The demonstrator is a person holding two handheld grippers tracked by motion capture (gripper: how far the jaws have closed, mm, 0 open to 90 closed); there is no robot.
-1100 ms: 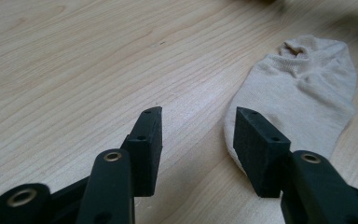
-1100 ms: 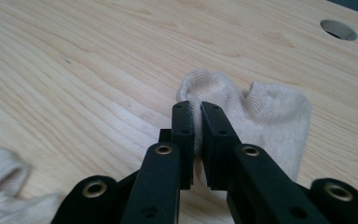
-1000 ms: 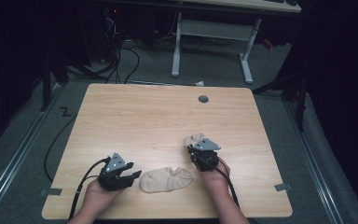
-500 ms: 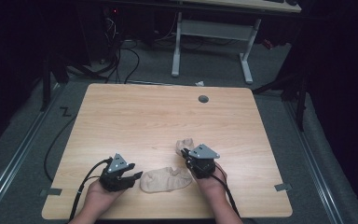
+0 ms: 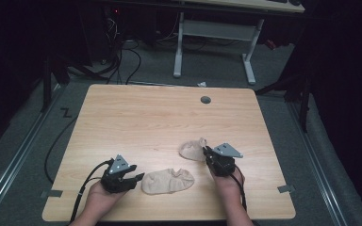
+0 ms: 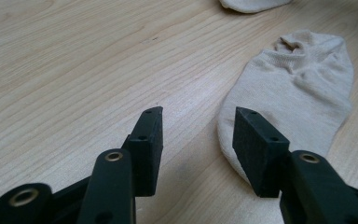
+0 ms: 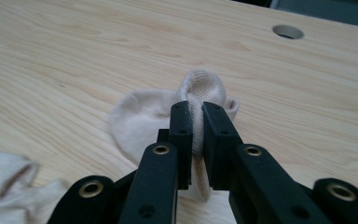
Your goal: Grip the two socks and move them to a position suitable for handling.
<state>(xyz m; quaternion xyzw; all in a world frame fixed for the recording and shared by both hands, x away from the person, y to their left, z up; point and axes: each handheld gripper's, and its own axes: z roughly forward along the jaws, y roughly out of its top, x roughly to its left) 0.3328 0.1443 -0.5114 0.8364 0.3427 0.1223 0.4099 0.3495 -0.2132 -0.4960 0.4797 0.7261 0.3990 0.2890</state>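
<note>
Two beige ankle socks lie on the wooden table (image 5: 136, 117). One sock (image 5: 168, 181) (image 6: 298, 88) is flat near the front edge. My left gripper (image 5: 139, 178) (image 6: 198, 123) rests just left of its toe, open, with bare wood between the jaws. The other sock (image 5: 192, 149) (image 7: 140, 116) lies crumpled a little farther back. My right gripper (image 5: 206, 153) (image 7: 196, 109) is shut on a raised fold of that sock, low over the table. The flat sock's cuff (image 7: 9, 186) shows at the lower left of the right gripper view.
A round cable hole (image 5: 205, 100) (image 7: 287, 31) sits near the table's far edge. Behind the table stand a white desk frame (image 5: 212, 33) and loose cables on the dark floor. Tape marks (image 5: 286, 189) sit at the front corners.
My right gripper has come toward the front edge and then shifted right, dragging the pinched sock with it. The left gripper and the flat sock have kept still.
</note>
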